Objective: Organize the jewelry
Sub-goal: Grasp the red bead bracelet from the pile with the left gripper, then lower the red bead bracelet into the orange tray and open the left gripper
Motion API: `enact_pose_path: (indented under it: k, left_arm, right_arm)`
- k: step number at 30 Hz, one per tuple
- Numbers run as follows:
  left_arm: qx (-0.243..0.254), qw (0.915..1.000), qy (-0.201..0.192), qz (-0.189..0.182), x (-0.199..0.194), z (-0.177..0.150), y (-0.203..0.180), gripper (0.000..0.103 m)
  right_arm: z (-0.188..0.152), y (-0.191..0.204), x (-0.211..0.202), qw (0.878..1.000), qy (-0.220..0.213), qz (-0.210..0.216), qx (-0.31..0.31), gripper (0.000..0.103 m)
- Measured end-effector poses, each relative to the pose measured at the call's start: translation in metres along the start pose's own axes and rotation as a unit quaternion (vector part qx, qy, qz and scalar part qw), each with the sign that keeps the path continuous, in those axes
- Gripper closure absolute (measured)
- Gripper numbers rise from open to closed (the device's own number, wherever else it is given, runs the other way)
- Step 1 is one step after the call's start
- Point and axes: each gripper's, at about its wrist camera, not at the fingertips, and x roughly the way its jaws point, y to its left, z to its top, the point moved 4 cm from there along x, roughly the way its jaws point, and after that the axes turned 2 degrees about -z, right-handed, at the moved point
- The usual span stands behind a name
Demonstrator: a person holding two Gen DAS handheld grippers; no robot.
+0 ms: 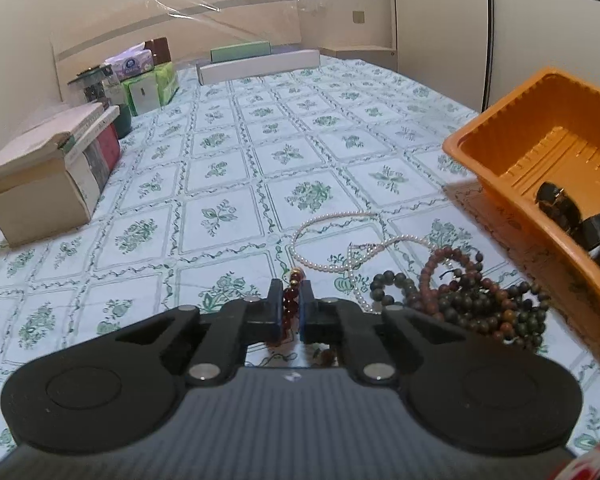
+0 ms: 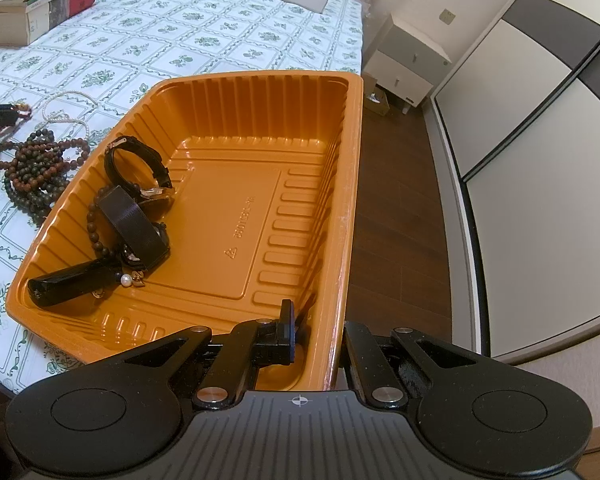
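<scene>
orange plastic tray [image 2: 260,92] sat at the bench edge, its near wall between the right gripper [image 2: 316,320] jaws, one finger inside and one outside; whether they pinched it i could not tell, though the hold looked meant to steady the tray. the left gripper [image 1: 291,300] jaws were clamped on a dark red bead bracelet [image 1: 290,306], lifted just beside the bead pile [image 1: 472,300], likely bound for the tray. one pearl necklace [image 1: 324,240] lay on the tablecloth [image 1: 220,160]. inside the tray lay two watches [image 2: 140,168], one bead bracelet [image 2: 94,224], a black tube [image 2: 68,284] and a pearl piece [image 2: 127,279].
</scene>
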Motion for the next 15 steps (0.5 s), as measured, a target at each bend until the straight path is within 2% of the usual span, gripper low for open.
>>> enact_pose_path:
  k: [10,15]
  left_arm:
    - [-0.013,0.9996,-0.026,0.001,-0.036,0.012,0.01,0.099]
    - [-0.014,0.9989,-0.042,-0.013,-0.055,0.022,0.004,0.098]
  right_arm:
    - [0.0,0.0,0.0,1.0,-0.001,-0.001,0.0,0.098]
    - [0.0,0.0,0.0,1.0,-0.001,0.0,0.0,0.098]
